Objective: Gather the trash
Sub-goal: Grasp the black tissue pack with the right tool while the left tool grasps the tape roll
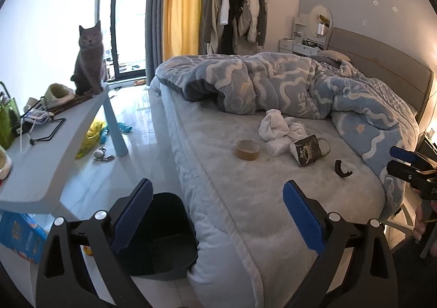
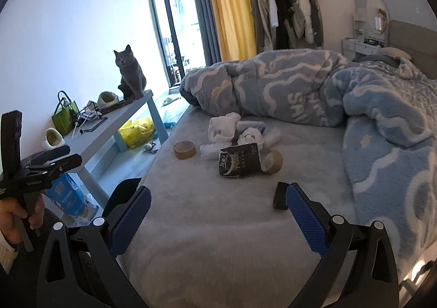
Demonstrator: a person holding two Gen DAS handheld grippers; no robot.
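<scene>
Fluffy, matt fleece on the bed; plush patterned blanket. Glossy, reflective tiled floor. Brown cardboard tape roll. Crumpled dark paper bag. Ribbed blue rubbery pads.

I am holding my left gripper and my right gripper forward side by side, each with its 2 fingers spread wide and gripping nothing.

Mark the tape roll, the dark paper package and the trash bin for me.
tape roll (image 1: 247, 149): left wrist view, on its cardboard rim.
dark paper package (image 2: 238, 161): right wrist view, on its printed face.
trash bin (image 1: 164, 228): left wrist view, on its dark inner wall.
</scene>
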